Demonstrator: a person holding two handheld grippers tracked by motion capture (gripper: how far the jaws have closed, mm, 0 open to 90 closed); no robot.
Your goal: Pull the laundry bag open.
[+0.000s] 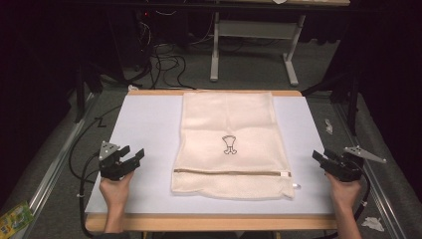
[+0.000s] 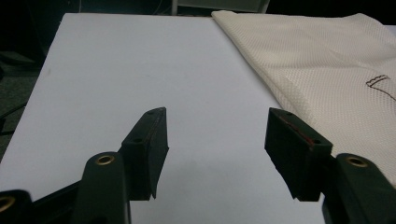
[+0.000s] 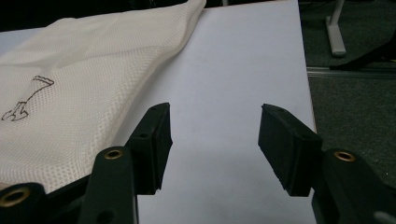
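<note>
- Cream mesh laundry bag (image 1: 230, 144) flat at the centre of the table (image 1: 149, 124), zipper (image 1: 231, 173) along its 6 o'clock edge, small dark drawing (image 1: 229, 144) in the middle.
- Left gripper (image 1: 130, 156) at 9 o'clock of the bag, near it but apart, jaws spread wide over bare table, nothing between them.
- Right gripper (image 1: 321, 157) at 3 o'clock of the bag, at the table edge, jaws also apart and empty, not touching the mesh.
- Cables (image 1: 164, 62) and a white table frame (image 1: 251, 30) on the floor at 12 o'clock.
</note>
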